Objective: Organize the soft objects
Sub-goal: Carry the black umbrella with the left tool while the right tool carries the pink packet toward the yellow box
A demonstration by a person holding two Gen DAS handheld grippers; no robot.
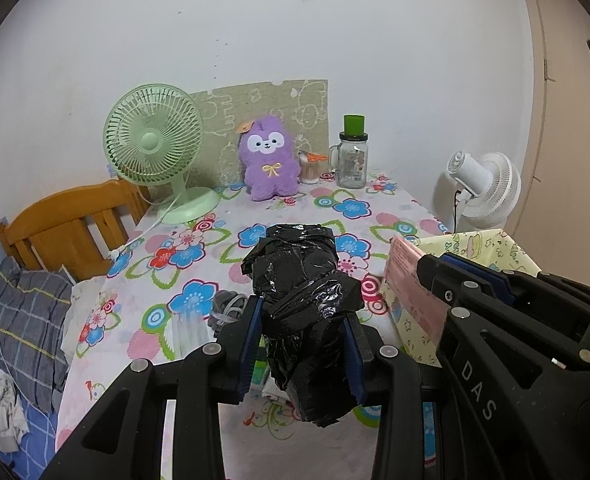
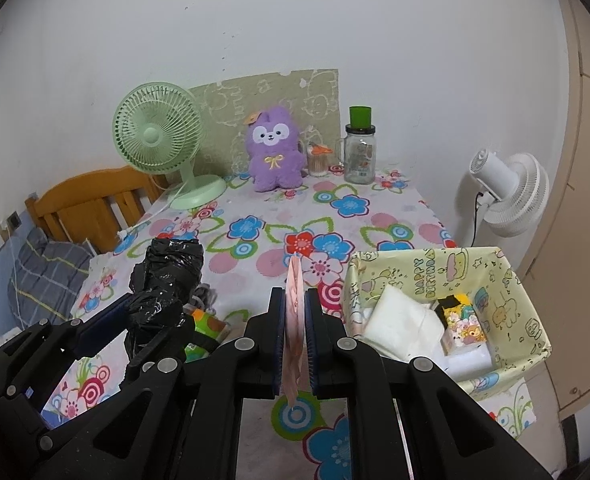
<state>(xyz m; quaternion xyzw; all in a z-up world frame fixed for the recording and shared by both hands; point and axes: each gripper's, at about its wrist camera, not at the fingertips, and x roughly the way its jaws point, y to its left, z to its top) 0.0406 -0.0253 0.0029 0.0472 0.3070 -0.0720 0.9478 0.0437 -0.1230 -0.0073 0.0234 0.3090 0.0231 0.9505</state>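
left gripper clamping black bag roll, right gripper — pink packet

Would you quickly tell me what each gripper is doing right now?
Left gripper: shut on the black bag.
Right gripper: shut on the pink packet.

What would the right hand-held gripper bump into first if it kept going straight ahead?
Probably the flowered tablecloth, since the right hand-held gripper tilts downward; the purple plush sits farther along. Depth is unclear.
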